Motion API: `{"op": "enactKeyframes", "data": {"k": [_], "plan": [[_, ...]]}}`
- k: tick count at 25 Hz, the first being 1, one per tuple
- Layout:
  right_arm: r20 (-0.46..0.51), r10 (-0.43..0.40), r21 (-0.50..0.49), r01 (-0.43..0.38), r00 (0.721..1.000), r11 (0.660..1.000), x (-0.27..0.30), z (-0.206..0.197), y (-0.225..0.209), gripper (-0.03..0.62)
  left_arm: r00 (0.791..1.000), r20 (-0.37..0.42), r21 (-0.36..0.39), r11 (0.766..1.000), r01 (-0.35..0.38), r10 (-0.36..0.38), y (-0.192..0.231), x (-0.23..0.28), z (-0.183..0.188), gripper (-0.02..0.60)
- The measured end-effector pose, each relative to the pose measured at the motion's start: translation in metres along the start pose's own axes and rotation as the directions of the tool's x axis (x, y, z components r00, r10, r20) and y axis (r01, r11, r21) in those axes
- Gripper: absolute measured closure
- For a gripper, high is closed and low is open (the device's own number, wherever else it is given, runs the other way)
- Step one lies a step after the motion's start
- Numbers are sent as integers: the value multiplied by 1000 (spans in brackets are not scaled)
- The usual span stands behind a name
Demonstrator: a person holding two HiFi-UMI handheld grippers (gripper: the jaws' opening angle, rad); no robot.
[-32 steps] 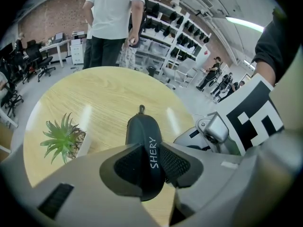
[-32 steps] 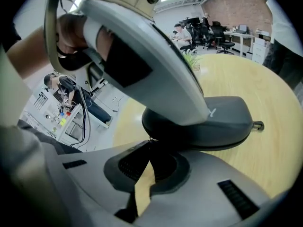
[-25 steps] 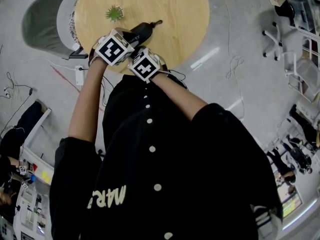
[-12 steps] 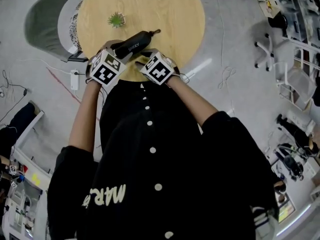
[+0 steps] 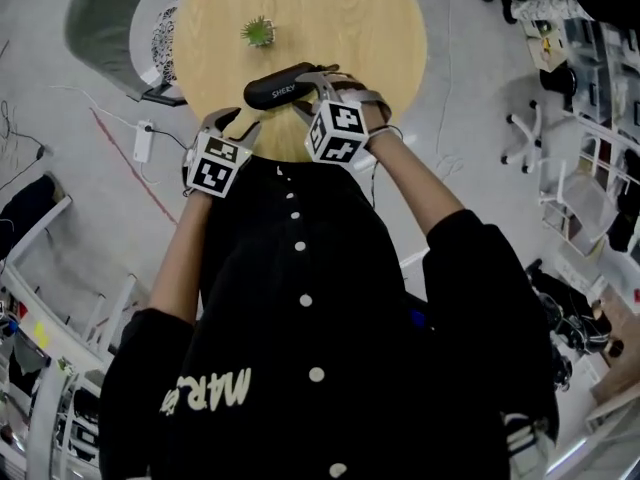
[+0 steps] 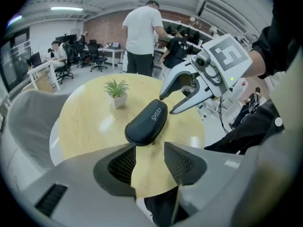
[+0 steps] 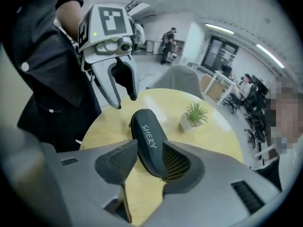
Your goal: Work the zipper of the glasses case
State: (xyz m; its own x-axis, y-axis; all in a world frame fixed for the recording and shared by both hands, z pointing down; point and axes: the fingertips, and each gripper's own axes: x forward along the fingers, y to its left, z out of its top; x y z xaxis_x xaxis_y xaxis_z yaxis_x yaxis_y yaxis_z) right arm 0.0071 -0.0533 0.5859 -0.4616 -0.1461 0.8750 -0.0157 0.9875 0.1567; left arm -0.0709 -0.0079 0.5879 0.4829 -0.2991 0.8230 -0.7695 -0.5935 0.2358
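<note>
Head view, looking steeply down: a person in a dark buttoned top stands at a round wooden table (image 5: 330, 13). A black glasses case (image 5: 283, 87) lies near the table's near edge, with a small potted plant (image 5: 257, 31) further back. The left gripper (image 5: 238, 125) hovers just off the case's left end. The right gripper (image 5: 322, 82) hangs over its right end. Left gripper view: its jaws have just been opening and now stand spread with only bare tabletop between them, the case (image 6: 147, 122) lying a little beyond their tips. The right gripper (image 6: 169, 103) hovers just past the case, also spread. Right gripper view: its jaws have just sprung apart and eased back a touch. The case's near end (image 7: 146, 131) shows between them, with a gap at one pad and the other pad overlapping the case's edge, so whether that pad touches it cannot be told. The left gripper (image 7: 124, 101) hangs open just beyond the far end. Neither tool grips anything, so the zipper seems not to be in hand at this moment. The case looks shut, yet the zipper's track and pull are too small to make out, so how far it has been run is unclear.
</note>
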Motion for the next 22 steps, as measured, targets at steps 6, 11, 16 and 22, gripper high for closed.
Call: {"op": "enactKeyframes", "data": {"k": [6, 11, 16, 22], "plan": [[-46, 80, -173, -86, 996, 981, 26, 16, 2, 426, 1000, 16, -89, 996, 5, -4, -10, 12, -12, 400], [-71, 146, -217, -158, 987, 963, 38, 18, 8, 436, 999, 11, -152, 987, -42, 44, -5, 29, -21, 401], [-73, 209, -192, -220, 975, 956, 42, 17, 9, 437, 999, 20, -296, 954, -36, 44, -3, 44, -23, 402], [-99, 287, -168, -300, 953, 939, 44, 18, 8, 439, 993, 26, -388, 916, -100, 119, -1, 58, -24, 411]]}}
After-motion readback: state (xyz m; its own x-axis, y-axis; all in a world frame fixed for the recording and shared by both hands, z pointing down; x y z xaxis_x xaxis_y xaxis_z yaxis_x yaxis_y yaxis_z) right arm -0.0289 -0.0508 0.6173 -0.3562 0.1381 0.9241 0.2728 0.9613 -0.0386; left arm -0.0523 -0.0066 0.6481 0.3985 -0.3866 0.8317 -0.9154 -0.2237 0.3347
